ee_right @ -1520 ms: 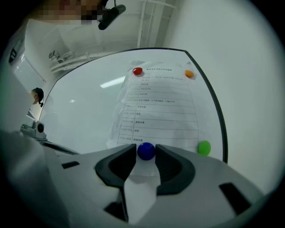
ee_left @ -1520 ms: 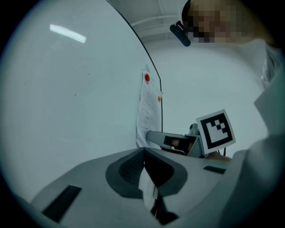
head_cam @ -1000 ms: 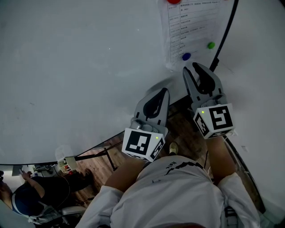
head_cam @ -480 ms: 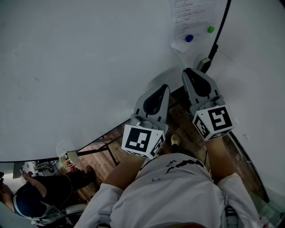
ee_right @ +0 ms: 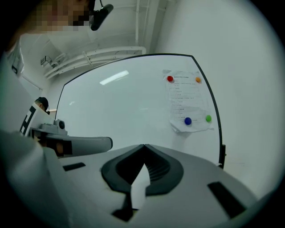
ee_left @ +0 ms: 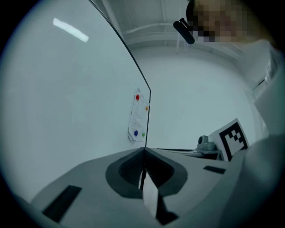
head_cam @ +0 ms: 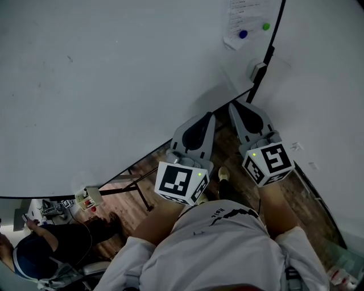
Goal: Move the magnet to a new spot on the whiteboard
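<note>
The jaws of the right gripper (head_cam: 235,105) have just been closing and are now seen pressed together, nothing caught between them. The left gripper (head_cam: 209,116) is likewise seen closed tight and empty. The small round blue magnet (head_cam: 243,34) is found on the white printed paper sheet (head_cam: 248,13), pinned to the large white whiteboard (head_cam: 114,85), well apart from both grippers.

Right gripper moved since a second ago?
Yes: the right gripper has backed away from the blue magnet, down the head view; its jaws just closed, nothing between them.
</note>
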Action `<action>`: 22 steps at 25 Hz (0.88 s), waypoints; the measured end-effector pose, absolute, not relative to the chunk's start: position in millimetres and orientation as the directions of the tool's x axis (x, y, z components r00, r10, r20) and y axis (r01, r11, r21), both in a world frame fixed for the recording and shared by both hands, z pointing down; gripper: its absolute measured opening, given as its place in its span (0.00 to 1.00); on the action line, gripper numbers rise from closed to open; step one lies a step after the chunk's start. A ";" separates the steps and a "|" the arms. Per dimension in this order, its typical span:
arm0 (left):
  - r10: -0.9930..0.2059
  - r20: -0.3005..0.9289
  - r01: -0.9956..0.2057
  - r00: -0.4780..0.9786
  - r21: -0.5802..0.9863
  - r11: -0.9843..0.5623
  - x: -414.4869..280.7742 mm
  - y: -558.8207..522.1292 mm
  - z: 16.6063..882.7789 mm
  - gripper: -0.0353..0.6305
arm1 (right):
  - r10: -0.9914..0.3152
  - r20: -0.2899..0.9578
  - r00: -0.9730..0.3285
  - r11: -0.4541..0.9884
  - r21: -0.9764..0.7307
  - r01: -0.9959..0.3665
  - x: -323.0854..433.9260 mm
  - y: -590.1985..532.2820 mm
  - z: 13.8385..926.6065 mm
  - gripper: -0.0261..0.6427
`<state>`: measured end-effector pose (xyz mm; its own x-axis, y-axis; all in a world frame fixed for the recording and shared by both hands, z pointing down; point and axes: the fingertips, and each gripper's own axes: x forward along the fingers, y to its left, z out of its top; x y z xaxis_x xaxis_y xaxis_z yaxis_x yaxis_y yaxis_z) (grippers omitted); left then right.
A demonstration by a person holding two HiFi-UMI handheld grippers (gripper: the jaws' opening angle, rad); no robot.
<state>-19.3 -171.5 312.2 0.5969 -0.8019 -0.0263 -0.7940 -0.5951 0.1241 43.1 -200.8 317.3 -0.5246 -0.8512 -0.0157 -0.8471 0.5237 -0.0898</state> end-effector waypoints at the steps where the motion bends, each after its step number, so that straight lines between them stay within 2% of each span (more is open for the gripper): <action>1: -0.799 -0.026 -0.792 0.600 0.125 -0.598 -20.9 -165.4 312.0 0.07 | -0.852 -0.013 -0.524 0.523 -0.093 -0.848 40.7 -193.6 318.5 0.06; 22: -0.750 -0.057 -0.739 0.659 0.135 -0.660 -19.8 -100.3 305.6 0.07 | -0.875 -0.008 -0.484 0.484 -0.066 -0.873 31.0 -116.1 316.4 0.06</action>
<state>-19.8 -100.3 305.6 0.6591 -0.7499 -0.0575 -0.7391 -0.6599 0.1350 31.0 -116.1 316.4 -0.4841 -0.8750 -0.0084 -0.8729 0.4835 -0.0655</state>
